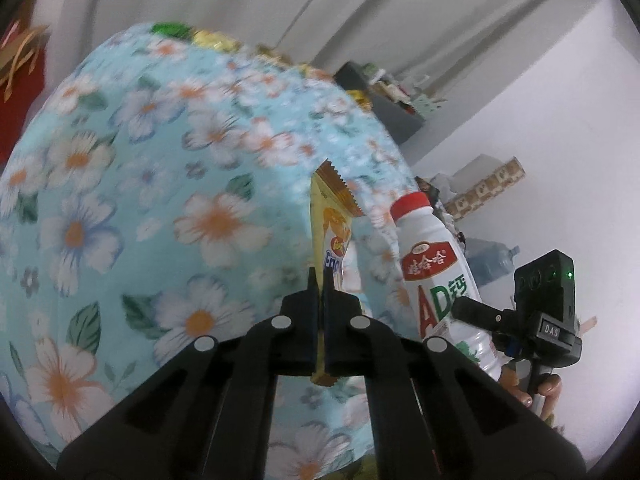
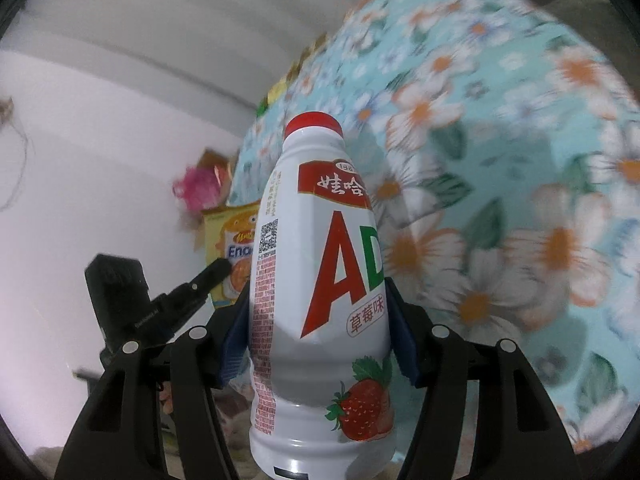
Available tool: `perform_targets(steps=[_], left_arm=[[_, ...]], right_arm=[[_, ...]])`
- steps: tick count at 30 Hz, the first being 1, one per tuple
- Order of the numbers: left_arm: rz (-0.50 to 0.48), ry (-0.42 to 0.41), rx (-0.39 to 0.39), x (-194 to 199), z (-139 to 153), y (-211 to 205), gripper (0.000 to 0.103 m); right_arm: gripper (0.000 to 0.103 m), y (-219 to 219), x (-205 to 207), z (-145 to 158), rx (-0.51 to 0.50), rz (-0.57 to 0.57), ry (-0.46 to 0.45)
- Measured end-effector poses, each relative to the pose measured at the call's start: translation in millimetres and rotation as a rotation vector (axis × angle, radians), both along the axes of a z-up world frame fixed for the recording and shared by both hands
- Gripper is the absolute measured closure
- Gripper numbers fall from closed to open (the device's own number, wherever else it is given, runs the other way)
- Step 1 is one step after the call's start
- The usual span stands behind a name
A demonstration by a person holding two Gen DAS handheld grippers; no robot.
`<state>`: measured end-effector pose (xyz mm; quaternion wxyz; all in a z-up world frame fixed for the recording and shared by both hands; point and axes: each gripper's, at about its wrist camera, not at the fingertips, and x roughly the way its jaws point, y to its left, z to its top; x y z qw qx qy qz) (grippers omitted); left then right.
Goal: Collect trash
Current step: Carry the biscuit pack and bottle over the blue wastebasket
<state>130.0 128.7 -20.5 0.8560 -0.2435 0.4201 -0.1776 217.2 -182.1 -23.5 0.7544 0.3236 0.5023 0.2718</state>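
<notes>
Your left gripper (image 1: 320, 280) has jaws closed flat on the yellow snack wrapper (image 1: 330, 220); its lower end is hidden behind the jaws. Your right gripper (image 2: 316, 320) holds the white bottle (image 2: 320, 280) w/ red cap, jaws approx. half open around its body, bottom cut off. Both are in front of the floral cloth (image 1: 140, 200), blurred, so I cannot tell what it covers.

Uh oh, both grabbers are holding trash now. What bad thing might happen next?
1. The left gripper pinches the thin yellow wrapper by its lower part only; it might slide out.
2. The right gripper holds the white bottle by its smooth sides, so it may tip or slip.
3. Bottle and wrapper are close together beside the flowery cloth; they might bump.
</notes>
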Motion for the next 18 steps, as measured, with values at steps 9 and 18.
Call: perform_targets(steps=[9,18], left_arm=[[-0.241,-0.101,0.059,30,45,-101,0.103],[-0.576,-0.117,0.149,54,60,-283,0.103]], right_arm=[[0.044,-120,-55,29,0.02,-0.298,-0.092],[0.043,-285,-148,9,-0.035,-0.749,-0.034]])
